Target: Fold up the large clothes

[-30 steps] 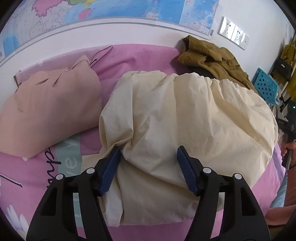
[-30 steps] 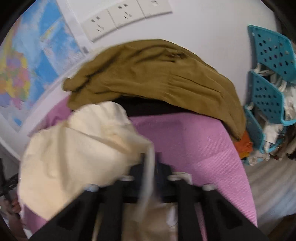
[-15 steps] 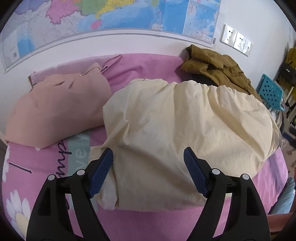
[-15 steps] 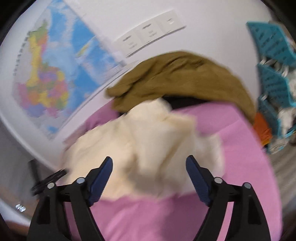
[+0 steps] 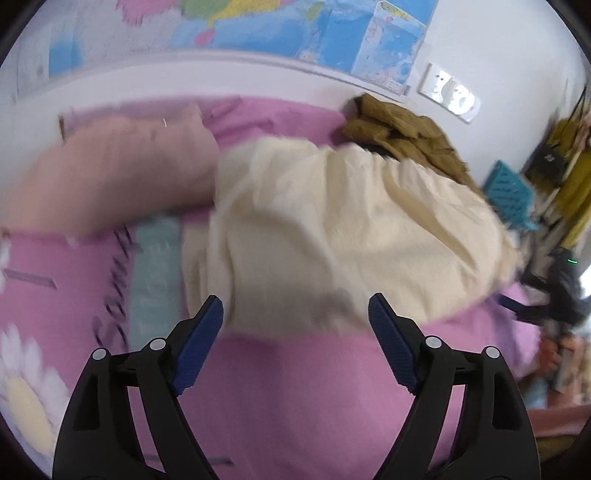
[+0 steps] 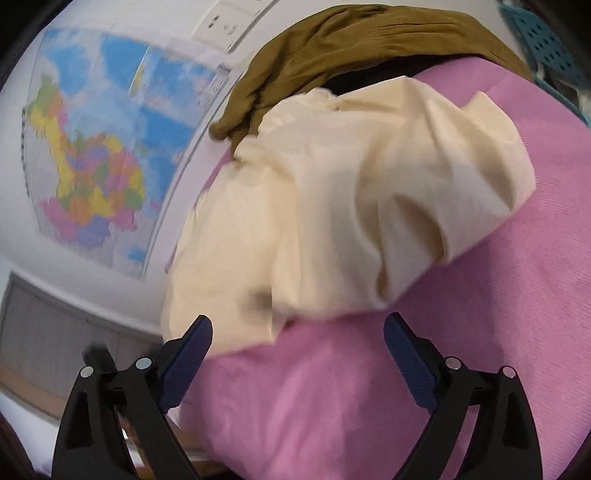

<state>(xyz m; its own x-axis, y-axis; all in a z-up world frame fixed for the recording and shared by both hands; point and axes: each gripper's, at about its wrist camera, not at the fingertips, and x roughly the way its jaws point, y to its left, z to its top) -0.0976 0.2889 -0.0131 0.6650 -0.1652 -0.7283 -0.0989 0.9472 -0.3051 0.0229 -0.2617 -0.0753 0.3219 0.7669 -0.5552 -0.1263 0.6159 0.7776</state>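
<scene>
Left gripper (image 5: 295,317) is spread wide, nothing between the blue pads (image 5: 199,343), hovering over bare pink bedsheet (image 5: 295,406). Cream garment (image 5: 343,236) lies bunched just ahead of its fingertips; near edge sits right at the tip line, contact unclear, frame is motion-blurred. Ahead-left of the claw: a peach-pink garment (image 5: 114,177) flat on the sheet, touching the cream one's left edge. Far ahead-right: an olive-brown garment (image 5: 402,136) heaped against the wall, its near edge at the cream piece's far side. Wall map (image 5: 295,33) above, socket plate (image 5: 452,94) to its right, teal basket (image 5: 509,188) off right.

Right gripper (image 6: 297,339) likewise released, jaws wide apart, empty. Cream garment (image 6: 351,206) crumpled directly ahead, its lower-left fold reaching the left pad (image 6: 184,365); cannot tell if they touch. Right pad is over bare bedsheet (image 6: 369,406). Olive-brown garment (image 6: 351,44) beyond the cream one, tucked behind its far edge. Map (image 6: 99,147) to the claw's left, socket plate (image 6: 231,22) far ahead-left.

Right gripper also visible at the right edge of the left wrist view (image 5: 517,308), beside the cream garment's right end.
</scene>
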